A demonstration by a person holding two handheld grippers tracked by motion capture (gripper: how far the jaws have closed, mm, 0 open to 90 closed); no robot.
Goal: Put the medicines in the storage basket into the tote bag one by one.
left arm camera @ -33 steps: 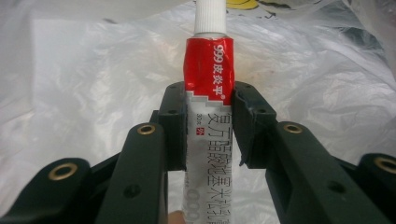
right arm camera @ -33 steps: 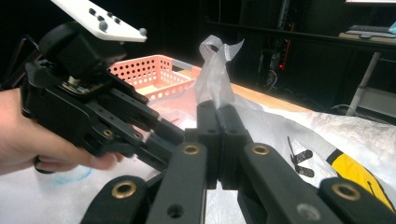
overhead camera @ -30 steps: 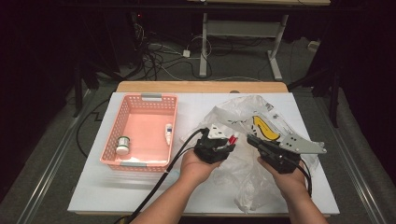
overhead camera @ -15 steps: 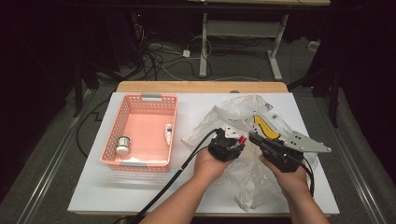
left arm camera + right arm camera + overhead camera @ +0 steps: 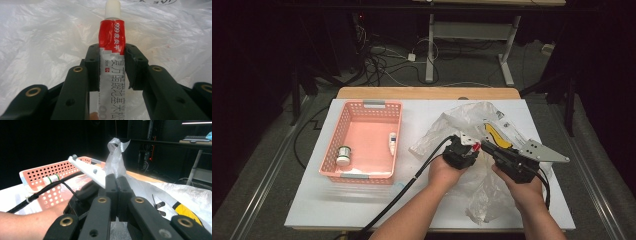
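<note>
A clear crumpled plastic bag (image 5: 462, 120) lies on the right half of the white table (image 5: 312, 200). My left gripper (image 5: 468, 148) is shut on a red-and-white ointment tube (image 5: 112, 35) with a white cap. The tube stands up between the jaws over the bag's film (image 5: 50, 37). My right gripper (image 5: 486, 147), close beside it on the right, is shut on a pinched fold of the bag (image 5: 115, 155), which sticks up above its jaws. The left hand (image 5: 30, 220) and its cable (image 5: 50, 186) lie just beyond the right gripper (image 5: 116, 180).
A pink perforated basket (image 5: 362, 106) stands at the left with a small white jar (image 5: 344, 155) and a small white tube (image 5: 391, 144) in it. A yellow-and-black item (image 5: 494, 134) lies inside the bag. The left gripper's black cable (image 5: 412, 180) trails to the table's front edge.
My left gripper has moved right and slightly down with the tube, ending close against the right gripper over the bag. The right gripper has stayed put on the bag.
</note>
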